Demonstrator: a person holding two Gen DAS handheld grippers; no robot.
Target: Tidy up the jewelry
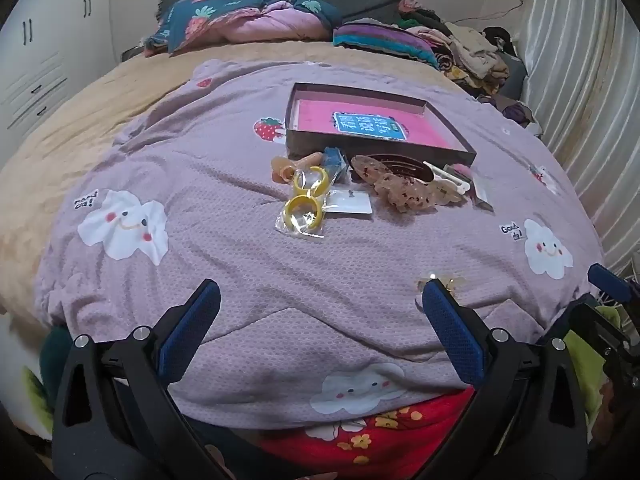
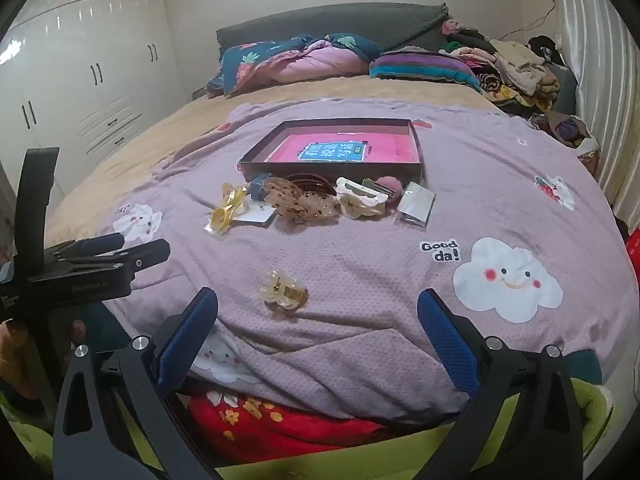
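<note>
Lilac bedspread (image 2: 360, 280) carries everything: a shallow box (image 2: 332, 168) with a pink floor sits mid-bed, hair clips (image 2: 304, 200) and bagged yellow rings (image 1: 306, 200) heaped just in front of it. One pale clip (image 2: 283, 292) lies apart, nearer the right gripper (image 2: 318, 308). Left gripper (image 1: 320, 300) and right both hang wide apart, holding nothing.

The small pale clip (image 2: 283, 291) was mostly hidden behind a left gripper (image 1: 320, 300) finger in the left view. The box's (image 1: 372, 148) blue label (image 1: 370, 127) was too blurred to read.
</note>
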